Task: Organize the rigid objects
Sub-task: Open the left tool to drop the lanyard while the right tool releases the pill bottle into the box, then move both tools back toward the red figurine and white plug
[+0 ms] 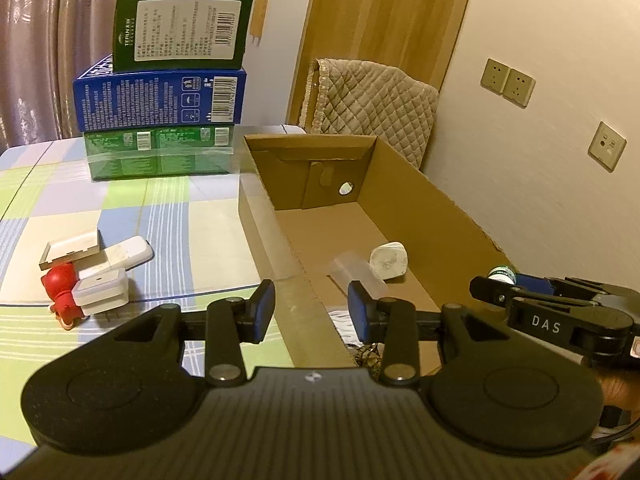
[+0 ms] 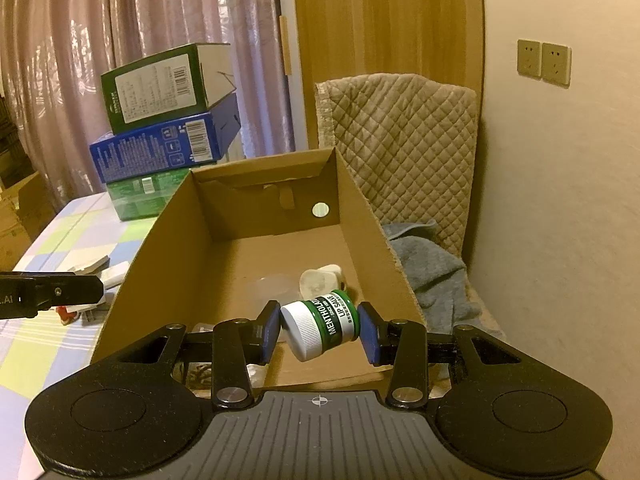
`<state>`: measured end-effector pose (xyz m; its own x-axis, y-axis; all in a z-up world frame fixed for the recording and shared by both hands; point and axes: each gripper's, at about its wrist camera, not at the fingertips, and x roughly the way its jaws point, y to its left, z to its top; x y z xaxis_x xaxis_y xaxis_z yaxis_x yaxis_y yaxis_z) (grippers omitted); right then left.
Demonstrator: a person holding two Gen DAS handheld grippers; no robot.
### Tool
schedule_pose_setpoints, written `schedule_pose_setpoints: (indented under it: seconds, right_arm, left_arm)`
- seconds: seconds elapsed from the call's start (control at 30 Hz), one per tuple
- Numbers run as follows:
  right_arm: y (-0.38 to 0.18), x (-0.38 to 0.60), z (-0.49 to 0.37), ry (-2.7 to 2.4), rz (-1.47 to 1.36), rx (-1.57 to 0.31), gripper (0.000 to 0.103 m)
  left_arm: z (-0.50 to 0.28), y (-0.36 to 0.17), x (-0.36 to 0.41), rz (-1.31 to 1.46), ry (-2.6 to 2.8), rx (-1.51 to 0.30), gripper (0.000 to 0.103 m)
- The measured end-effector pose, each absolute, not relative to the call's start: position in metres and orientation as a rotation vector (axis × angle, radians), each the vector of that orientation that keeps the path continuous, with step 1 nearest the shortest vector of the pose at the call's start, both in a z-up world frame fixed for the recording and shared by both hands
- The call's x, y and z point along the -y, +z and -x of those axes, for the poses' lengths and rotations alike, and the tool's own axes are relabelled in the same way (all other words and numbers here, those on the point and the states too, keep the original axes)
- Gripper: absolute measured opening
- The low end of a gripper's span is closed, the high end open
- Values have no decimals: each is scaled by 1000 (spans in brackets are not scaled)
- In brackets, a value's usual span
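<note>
Right wrist view gives me the clearest read: my right gripper has its fingers closed on a small green lip salve jar with a white cap, tilted, held just above the near end of the open cardboard box. The jar is not yet set down, so I judge this placement to be halfway through.

Inside the box I count two things on the floor further in: a white plug-like adapter and a clear plastic piece beside it, though that one is faint and I may be misreading its shape. Something patterned lies at the near end too, mostly hidden.

In the left wrist view, my left gripper holds nothing; its fingers stand apart at their narrowest, over the box's near wall. Left on the surface is one cluster: a red figure, three or so white pieces touching it. Three stacked cartons stand behind. So I reckon roughly half the small things remain outside.
</note>
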<state>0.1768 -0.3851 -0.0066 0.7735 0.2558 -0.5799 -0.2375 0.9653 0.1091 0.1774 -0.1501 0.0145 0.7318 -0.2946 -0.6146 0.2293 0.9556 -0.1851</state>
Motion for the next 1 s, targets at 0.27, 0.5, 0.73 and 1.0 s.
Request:
schedule_pose_setpoints:
  seconds: [0.27,0.5,0.73,1.0]
  right_arm:
    - [9,393,-166,245,-102,-575,57]
    - [24,388,-142,232,-142,-563,58]
    - [37,357,-107,275,-140,-558,58]
    - [46,307,-71,365,-110,-559,59]
  left_arm:
    - [-167,18,136,118,-264,-677,41]
    - [-146,17,110,132,-220,-684,45]
    - [-114,17,73,132,-163,-690,45]
    - [-75,21,17,148,-68,-682,46]
